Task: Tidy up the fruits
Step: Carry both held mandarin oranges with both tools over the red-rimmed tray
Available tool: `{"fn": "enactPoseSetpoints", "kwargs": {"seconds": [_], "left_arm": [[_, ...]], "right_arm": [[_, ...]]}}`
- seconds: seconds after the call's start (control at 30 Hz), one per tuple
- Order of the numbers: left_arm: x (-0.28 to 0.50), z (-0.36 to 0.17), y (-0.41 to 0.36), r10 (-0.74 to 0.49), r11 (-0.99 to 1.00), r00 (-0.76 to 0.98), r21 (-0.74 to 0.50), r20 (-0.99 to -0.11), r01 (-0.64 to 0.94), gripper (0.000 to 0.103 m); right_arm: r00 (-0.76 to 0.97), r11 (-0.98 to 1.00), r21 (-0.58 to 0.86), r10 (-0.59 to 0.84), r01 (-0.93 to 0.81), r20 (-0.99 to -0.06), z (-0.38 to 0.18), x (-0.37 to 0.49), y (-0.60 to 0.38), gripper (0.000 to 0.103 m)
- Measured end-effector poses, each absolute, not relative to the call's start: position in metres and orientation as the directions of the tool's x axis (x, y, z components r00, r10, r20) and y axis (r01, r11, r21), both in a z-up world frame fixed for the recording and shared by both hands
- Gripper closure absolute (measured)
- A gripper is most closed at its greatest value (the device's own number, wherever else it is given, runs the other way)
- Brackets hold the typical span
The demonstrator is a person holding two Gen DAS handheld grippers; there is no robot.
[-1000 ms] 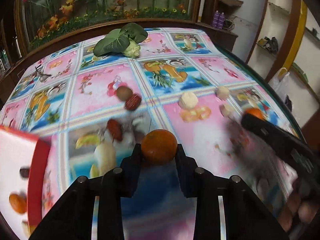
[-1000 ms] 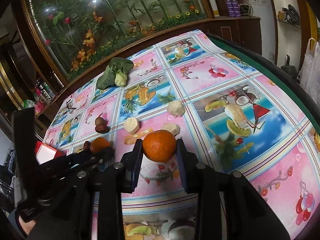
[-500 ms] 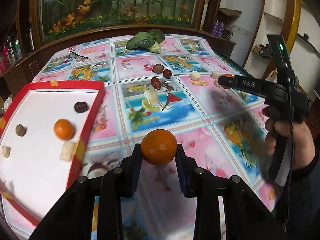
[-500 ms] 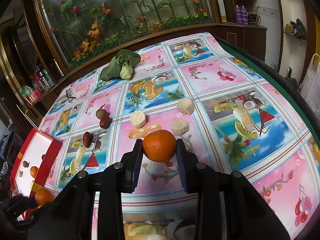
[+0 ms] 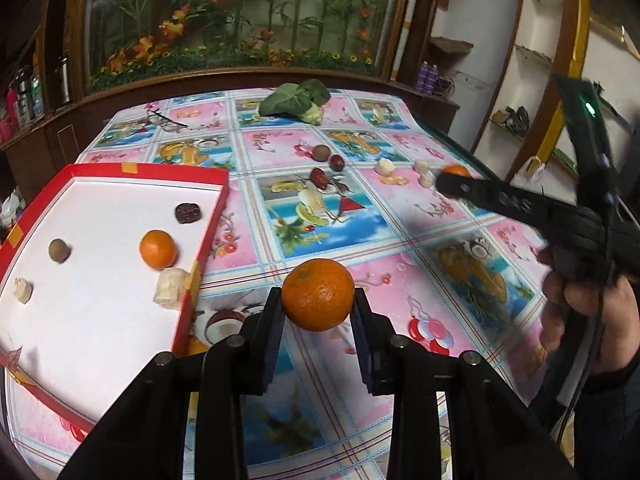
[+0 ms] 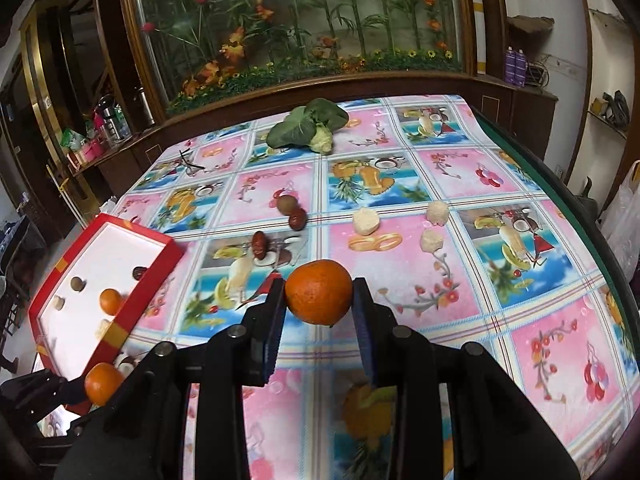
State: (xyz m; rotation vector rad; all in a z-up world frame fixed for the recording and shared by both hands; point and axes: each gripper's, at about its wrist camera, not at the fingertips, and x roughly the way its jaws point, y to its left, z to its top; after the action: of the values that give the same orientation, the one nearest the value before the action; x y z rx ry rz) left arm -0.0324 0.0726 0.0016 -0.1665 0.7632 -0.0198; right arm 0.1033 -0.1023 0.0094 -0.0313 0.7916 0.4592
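Observation:
My left gripper (image 5: 318, 300) is shut on an orange mandarin (image 5: 318, 294), held above the tablecloth just right of the red-rimmed white tray (image 5: 208, 232). The tray holds another mandarin (image 5: 157, 249), a dark dried fruit (image 5: 188, 213), a brown round fruit (image 5: 59, 249) and pale pieces (image 5: 171, 289). My right gripper (image 6: 319, 294) is shut on a second mandarin (image 6: 319, 292) above the table's middle; it also shows in the left wrist view (image 5: 456, 178). On the cloth lie a kiwi (image 6: 287, 204), red dates (image 6: 298, 219) and pale fruit pieces (image 6: 366, 221).
A leafy green vegetable (image 6: 308, 126) lies at the table's far edge, with glasses (image 6: 188, 160) to its left. A wooden ledge and glass plant display stand behind. The table's right edge (image 6: 560, 184) drops off beside a white bag (image 6: 624, 220).
The left gripper has pulled back and swung left with its mandarin, bringing the tray into full view. The right gripper has drawn back and risen with its mandarin.

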Motion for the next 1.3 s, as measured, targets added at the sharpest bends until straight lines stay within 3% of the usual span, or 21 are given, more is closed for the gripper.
{"fn": "enactPoseSetpoints", "kwargs": {"seconds": [0.57,1.3], "left_arm": [[-0.028,-0.008,0.072,-0.034,0.992,0.767,-0.116,-0.64,-0.053,0.071],[-0.029,-0.011,0.07,-0.039,0.991,0.779,-0.121,-0.626,-0.048,0.071]], "right_arm": [[0.663,0.949,0.083,0.274,-0.305,-0.696,0.008,0.038,-0.144,0.068],[0.672,0.964,0.039,0.213,-0.264,-0.709,-0.007,0.035,-0.134,0.068]]}}
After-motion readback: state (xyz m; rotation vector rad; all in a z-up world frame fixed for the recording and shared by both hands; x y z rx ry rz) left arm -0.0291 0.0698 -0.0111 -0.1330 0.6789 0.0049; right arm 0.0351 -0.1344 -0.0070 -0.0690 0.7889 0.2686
